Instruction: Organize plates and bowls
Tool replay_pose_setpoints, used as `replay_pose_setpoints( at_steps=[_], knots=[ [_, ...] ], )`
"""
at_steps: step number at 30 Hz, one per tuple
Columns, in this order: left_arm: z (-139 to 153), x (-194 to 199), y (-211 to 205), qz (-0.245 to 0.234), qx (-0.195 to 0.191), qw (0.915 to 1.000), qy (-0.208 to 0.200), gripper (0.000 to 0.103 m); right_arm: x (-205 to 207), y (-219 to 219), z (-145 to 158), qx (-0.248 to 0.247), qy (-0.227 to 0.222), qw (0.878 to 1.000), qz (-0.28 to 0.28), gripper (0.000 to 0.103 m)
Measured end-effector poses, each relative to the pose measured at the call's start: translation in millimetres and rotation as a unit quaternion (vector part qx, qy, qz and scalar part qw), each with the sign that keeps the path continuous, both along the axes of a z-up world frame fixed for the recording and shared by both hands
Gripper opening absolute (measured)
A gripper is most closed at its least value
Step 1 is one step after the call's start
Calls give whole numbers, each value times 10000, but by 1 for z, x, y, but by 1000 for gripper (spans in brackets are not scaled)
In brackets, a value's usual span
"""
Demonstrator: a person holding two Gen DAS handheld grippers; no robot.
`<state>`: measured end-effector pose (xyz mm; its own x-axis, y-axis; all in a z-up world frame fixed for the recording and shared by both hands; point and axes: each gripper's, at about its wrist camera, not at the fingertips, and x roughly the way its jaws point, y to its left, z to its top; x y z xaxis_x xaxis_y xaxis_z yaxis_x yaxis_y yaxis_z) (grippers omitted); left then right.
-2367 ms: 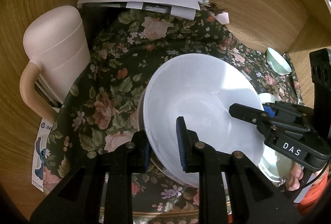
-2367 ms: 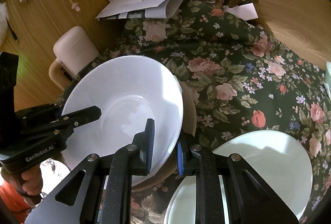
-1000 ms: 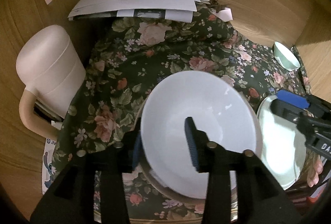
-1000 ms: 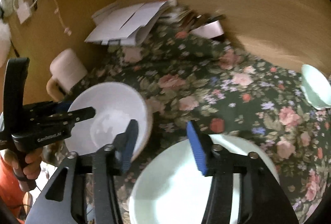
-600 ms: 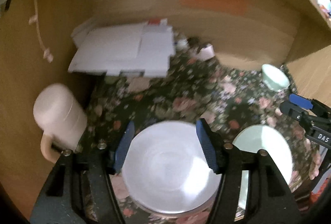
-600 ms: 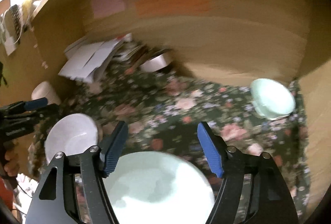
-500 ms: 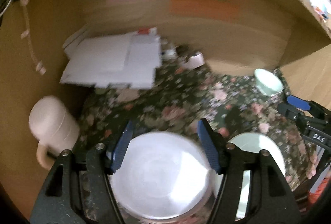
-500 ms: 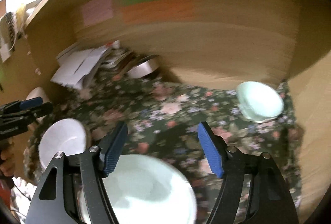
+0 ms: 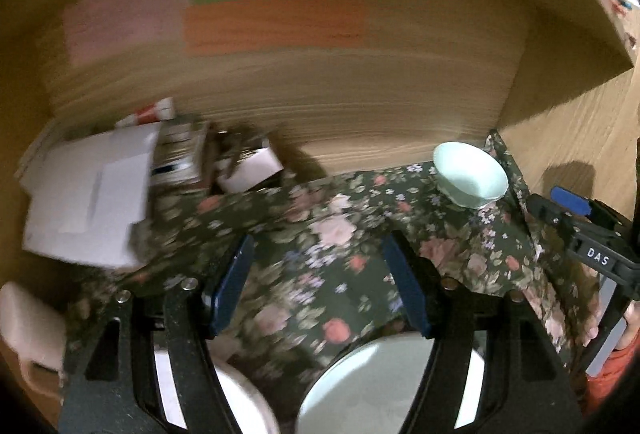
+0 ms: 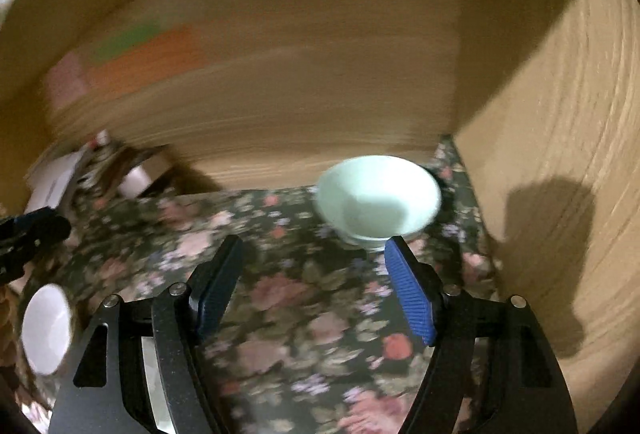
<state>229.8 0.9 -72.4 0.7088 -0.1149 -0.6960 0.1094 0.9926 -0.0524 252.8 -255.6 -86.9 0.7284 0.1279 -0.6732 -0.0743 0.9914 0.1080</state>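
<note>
A small pale green bowl [image 10: 378,201] stands upright on the floral cloth [image 10: 288,298] in the far right corner; it also shows in the left wrist view [image 9: 470,173]. My right gripper [image 10: 314,294] is open and empty, its right fingertip just in front of that bowl. My left gripper [image 9: 318,286] is open and empty above the cloth. Below it lie the white bowl [image 9: 240,394] at the left and a pale green plate [image 9: 376,386] at the right. The white bowl shows small in the right wrist view [image 10: 46,328]. Both views are motion blurred.
A pile of white papers and boxes [image 9: 96,205] lies at the back left. A pink jug [image 9: 28,322] stands at the left edge. Wooden walls [image 9: 320,105] close the back and right [image 10: 560,153], with coloured notes [image 9: 272,21] on the back wall.
Both grippers let go of the white bowl, opened wide and pulled up and back. The right gripper has swung right toward the small green bowl.
</note>
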Motion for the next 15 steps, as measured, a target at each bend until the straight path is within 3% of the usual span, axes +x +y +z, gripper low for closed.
replay_pose_setpoints(
  at_steps=[5,12,15],
  knots=[
    [-13,39,-24,-155,-49,9995,255,68,29,-21,-23,-112,247,9986,-451,70],
    [-38,79,-50,-390,185,9976,546,68,70,-45,-58,-90,724,9938,-838,69],
    [-49,89,-57,-441,240,9966,658,68,83,-52,-69,-60,899,9917,-918,60]
  ],
)
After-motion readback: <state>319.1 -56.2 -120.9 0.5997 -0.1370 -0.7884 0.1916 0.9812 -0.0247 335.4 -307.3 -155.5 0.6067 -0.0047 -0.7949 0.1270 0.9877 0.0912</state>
